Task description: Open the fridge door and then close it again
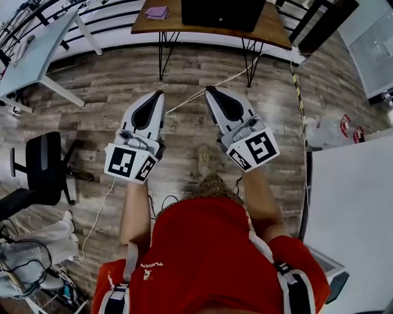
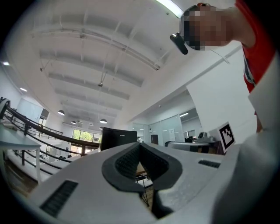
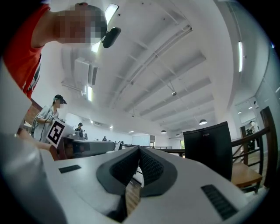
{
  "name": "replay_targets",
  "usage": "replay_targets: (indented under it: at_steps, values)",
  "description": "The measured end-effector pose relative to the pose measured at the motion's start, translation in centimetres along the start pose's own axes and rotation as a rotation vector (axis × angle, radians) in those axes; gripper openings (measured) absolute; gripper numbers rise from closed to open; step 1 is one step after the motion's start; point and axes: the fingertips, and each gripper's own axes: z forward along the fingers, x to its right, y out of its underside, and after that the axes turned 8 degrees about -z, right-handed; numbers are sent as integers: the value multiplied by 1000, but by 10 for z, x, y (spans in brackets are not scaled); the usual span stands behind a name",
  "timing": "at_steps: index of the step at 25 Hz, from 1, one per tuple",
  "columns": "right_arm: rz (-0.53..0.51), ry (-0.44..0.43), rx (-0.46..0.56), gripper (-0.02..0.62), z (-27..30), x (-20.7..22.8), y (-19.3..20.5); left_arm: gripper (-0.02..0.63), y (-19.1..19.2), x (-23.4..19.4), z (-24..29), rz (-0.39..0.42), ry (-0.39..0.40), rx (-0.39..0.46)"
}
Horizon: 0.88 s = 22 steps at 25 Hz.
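Note:
A black box-shaped fridge (image 1: 221,13) stands on a wooden table (image 1: 273,29) at the top of the head view, its door closed as far as I can see. It shows as a dark cabinet in the left gripper view (image 2: 118,139) and the right gripper view (image 3: 208,148). My left gripper (image 1: 161,94) and right gripper (image 1: 209,90) are held side by side above the wooden floor, short of the table. Each points toward the table, tilted a little upward. Both are shut with nothing between the pads, as the left (image 2: 140,145) and right (image 3: 139,149) views show.
A white desk (image 1: 31,55) stands at the far left, with a black office chair (image 1: 43,168) below it. A white surface (image 1: 353,208) fills the right side, with plastic bottles (image 1: 328,132) beside it. A purple item (image 1: 157,12) lies on the table. Cables trail over the floor.

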Motion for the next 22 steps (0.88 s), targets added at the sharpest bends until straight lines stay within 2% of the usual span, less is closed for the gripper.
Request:
replay_targets:
  at_steps: [7, 12, 22]
  values:
    - [-47, -62, 9, 25, 70, 102, 31, 9, 5, -61, 119, 28, -34, -12]
    - [-25, -95, 8, 25, 104, 169, 56, 9, 14, -94, 189, 19, -68, -25]
    - [22, -105, 11, 26, 157, 235, 87, 9, 20, -152, 270, 33, -79, -43]
